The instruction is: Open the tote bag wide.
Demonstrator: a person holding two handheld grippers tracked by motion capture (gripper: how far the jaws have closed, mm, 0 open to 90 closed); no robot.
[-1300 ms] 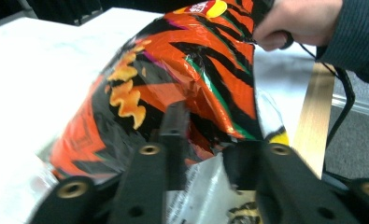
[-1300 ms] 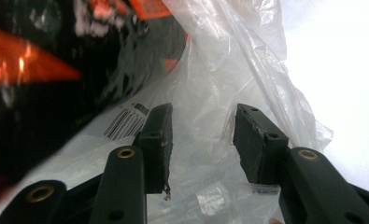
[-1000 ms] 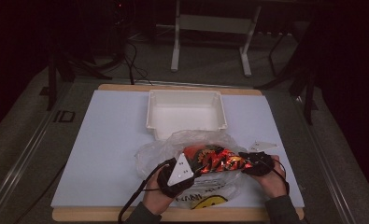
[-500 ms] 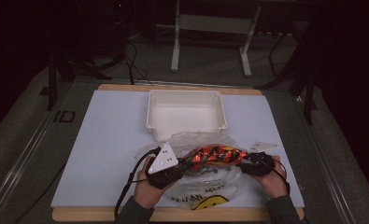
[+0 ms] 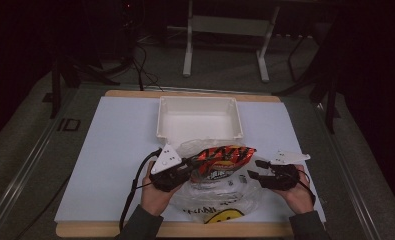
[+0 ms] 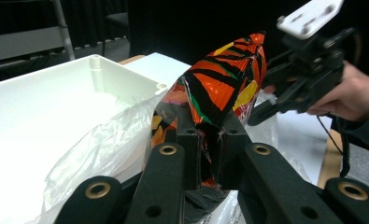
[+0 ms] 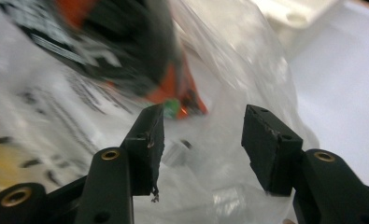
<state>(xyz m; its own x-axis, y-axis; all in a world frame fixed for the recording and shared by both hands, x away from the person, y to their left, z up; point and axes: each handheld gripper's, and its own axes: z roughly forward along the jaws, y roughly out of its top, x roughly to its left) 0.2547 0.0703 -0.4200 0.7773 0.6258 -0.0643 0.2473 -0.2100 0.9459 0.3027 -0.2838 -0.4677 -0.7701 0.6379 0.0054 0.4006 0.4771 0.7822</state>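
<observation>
The left tongs (image 6: 210, 154) pinch one end of the orange snack bag (image 6: 219, 88), their jaws having just eased slightly apart. The right tongs (image 7: 198, 140) stand spread with nothing gripped, having just opened, at the bag's three o'clock. The bag hangs above the clear plastic bag (image 5: 220, 197), at six o'clock from the white tray (image 5: 200, 117) on the surface (image 5: 110, 150).

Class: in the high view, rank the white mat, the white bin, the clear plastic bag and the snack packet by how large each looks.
1. White mat
2. White bin
3. Clear plastic bag, crumpled and partly hidden, so close to the bin and unsure
4. Snack packet
</observation>
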